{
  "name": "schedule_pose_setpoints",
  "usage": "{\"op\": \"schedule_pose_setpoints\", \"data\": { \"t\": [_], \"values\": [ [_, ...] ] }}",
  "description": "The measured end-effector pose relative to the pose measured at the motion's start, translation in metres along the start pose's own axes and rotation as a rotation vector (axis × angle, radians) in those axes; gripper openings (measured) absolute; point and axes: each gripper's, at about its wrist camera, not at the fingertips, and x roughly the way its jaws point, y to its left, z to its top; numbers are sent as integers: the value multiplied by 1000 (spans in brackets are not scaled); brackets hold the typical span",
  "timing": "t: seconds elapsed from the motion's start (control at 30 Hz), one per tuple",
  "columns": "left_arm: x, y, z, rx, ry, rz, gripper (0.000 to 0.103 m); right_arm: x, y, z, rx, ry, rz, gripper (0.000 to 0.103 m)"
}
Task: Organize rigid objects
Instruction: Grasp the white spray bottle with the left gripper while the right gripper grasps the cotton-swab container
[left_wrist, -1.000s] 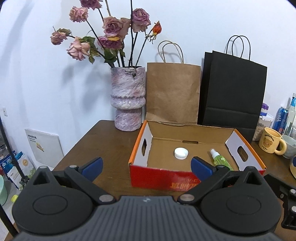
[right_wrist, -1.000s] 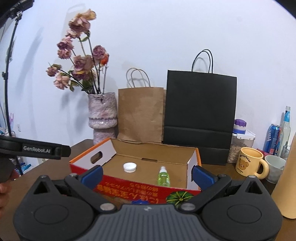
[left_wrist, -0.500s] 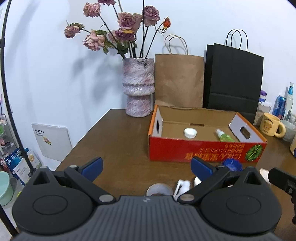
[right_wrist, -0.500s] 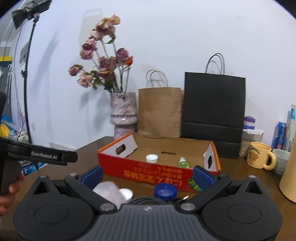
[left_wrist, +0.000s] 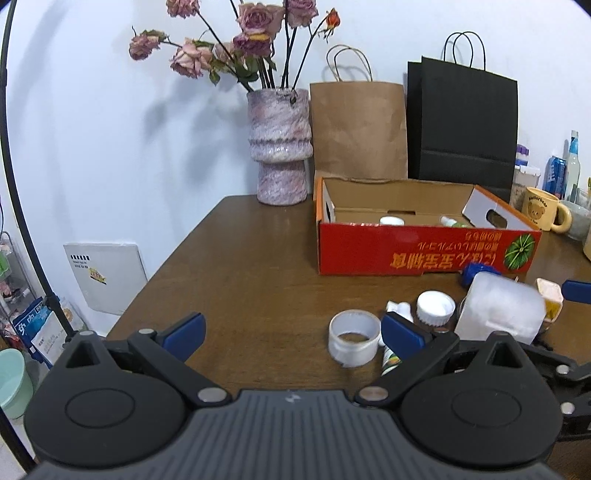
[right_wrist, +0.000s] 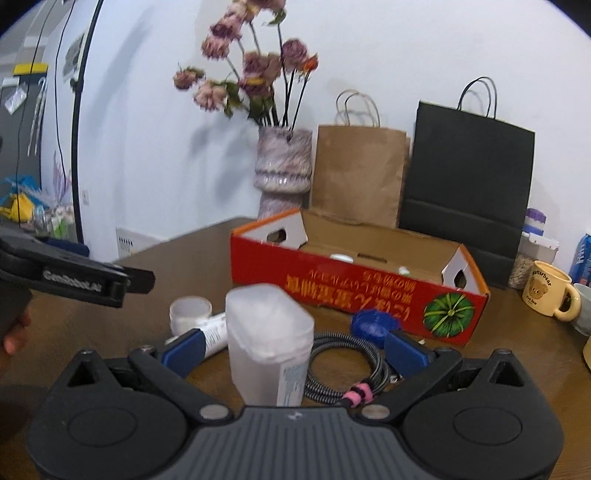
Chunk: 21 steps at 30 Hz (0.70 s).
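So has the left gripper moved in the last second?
Yes. The left gripper has pulled back from the red box: earlier the box filled the space between its jaws, now it sits farther off with bare table between.

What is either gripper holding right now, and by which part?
Nothing. The left gripper and right gripper are both open; the translucent container stands between the right fingers, ungripped.

A plain white wall (left_wrist: 110, 129) rises behind a dark brown wooden table (left_wrist: 251, 266), with a black light-stand pole (left_wrist: 22, 221) at the left edge.
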Motion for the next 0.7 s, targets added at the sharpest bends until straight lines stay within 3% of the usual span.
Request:
{"op": "schedule_pose_setpoints", "data": {
  "t": [0.37,0.53,0.63,0.7],
  "values": [
    [19,13,-10,-43,55,-8,103,37,11,-3,-38,46,7,100],
    [20,14,-10,-57,56,0,103,48,9,-1,-33,75,44,82],
    [22,13,-10,-58,59,5,103,52,10,-1,-38,93,69,58],
    [23,13,-10,-58,60,7,103,51,10,-2,-35,88,74,57]
  ]
}}
